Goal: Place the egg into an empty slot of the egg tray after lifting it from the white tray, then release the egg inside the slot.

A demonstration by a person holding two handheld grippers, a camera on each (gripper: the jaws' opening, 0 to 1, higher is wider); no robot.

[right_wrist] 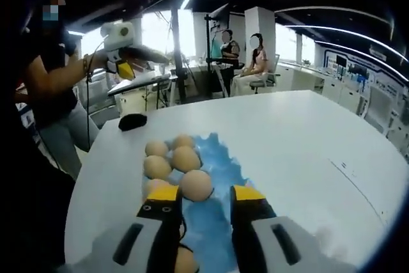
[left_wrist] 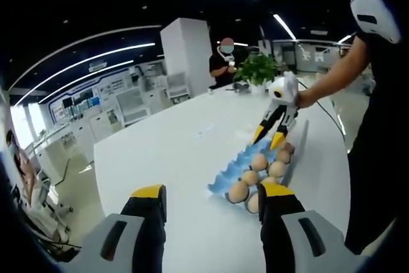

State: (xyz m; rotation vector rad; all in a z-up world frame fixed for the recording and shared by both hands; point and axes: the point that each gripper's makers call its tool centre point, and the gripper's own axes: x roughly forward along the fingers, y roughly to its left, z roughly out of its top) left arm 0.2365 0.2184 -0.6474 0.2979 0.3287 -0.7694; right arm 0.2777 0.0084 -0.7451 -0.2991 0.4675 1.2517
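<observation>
1. Over the near end of the white bench, the right gripper hangs low above the blue egg tray, its yellow-tipped fingers spread moderately with nothing between them.
2. Eggs fill the tray's left side; the nearest egg sits just ahead of the left fingertip, beside it and not within the grip. Bare blue slots lie straight ahead between the fingers, which looks like the reason for this line-up.
3. From the left gripper view, the right gripper points steeply down at the far end of the egg tray, tips just above the eggs, slightly parted and carrying nothing I can make out.
4. The left gripper is held back at the tray's other end, fingers wide and empty, probably kept clear so it does not crowd the working hand.
5. I cannot pick out a white tray apart from the bench, so where the egg to be lifted lies is unclear; my judgement is that the pick is not yet made.
6. A dark object rests on the bench beyond the tray.
</observation>
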